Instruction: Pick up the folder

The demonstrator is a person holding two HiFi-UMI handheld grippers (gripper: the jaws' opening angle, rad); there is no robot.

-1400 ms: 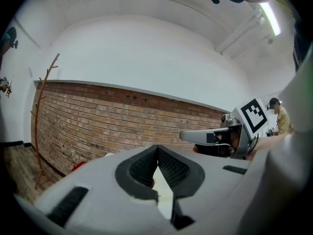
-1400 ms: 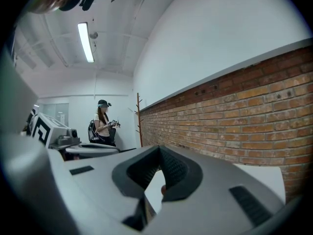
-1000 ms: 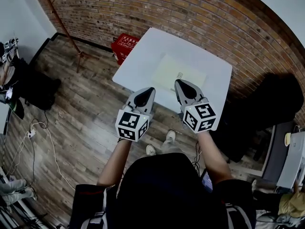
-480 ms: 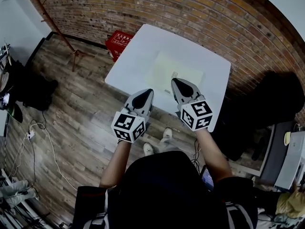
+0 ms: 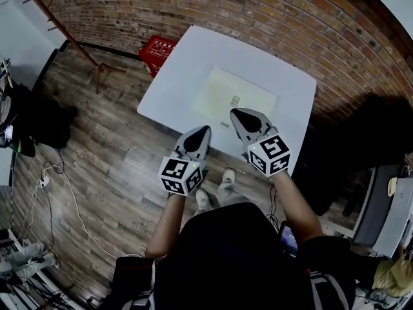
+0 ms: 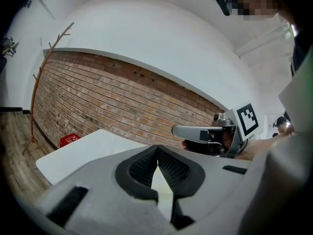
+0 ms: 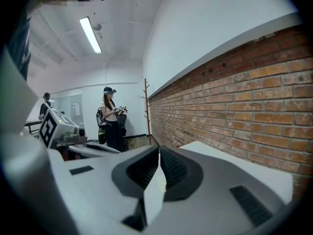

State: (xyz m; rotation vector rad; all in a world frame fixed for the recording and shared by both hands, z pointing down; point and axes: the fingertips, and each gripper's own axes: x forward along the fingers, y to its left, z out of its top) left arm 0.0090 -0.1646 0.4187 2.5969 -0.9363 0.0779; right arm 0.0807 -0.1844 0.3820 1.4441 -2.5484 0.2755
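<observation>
A pale cream folder (image 5: pixel 226 94) lies flat in the middle of the white table (image 5: pixel 181 63), with a small printed label near its near side. In the head view my right gripper (image 5: pixel 235 112) is shut and empty, its tip over the folder's near edge. My left gripper (image 5: pixel 206 128) is also shut and empty, its tip above the table's near edge, just short of the folder. In the left gripper view the jaws (image 6: pixel 157 149) meet with nothing between them, and the same holds in the right gripper view (image 7: pixel 159 151).
A brick wall (image 5: pixel 258 18) runs behind the table. A red crate (image 5: pixel 157 49) sits on the wood floor at the table's far left corner, near a wooden coat stand (image 5: pixel 61 31). Cables (image 5: pixel 61 192) trail on the floor at left. A person (image 7: pixel 110 117) stands far off.
Both grippers have sunk lower and moved forward towards the table's near edge, staying shut. The folder has not moved.
</observation>
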